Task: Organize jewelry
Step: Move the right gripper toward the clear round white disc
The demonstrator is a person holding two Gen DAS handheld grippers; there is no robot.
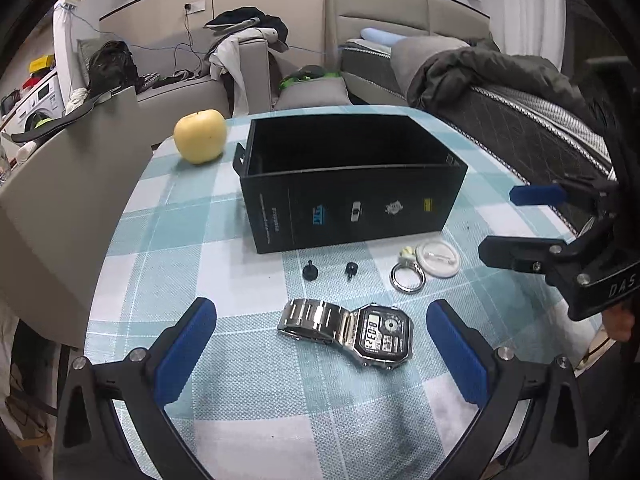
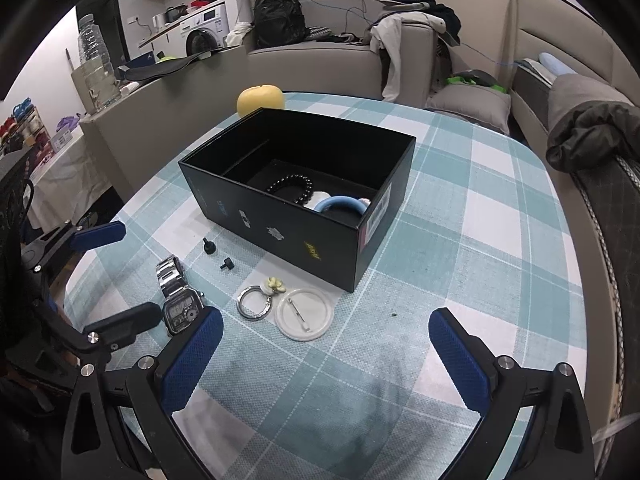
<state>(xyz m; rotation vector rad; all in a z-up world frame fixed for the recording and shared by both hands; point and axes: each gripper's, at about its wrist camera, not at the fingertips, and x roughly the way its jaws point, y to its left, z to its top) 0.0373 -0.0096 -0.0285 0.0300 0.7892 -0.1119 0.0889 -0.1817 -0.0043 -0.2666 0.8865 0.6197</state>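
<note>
Left tongs [image 1: 320, 344]: open, empty, above the watch [image 1: 352, 330].
Right tongs [image 2: 326, 356]: open, empty, near the round badge [image 2: 304, 314].
Black box [image 2: 280, 224]: far side of desk [image 2: 480, 240], beads inside.

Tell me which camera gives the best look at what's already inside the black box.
The right wrist view. It looks down past the rim of the black box, showing a dark bead bracelet and a blue ring-shaped piece on the floor. The left wrist view shows only the box's printed front wall and dark interior, with no contents visible.
</note>
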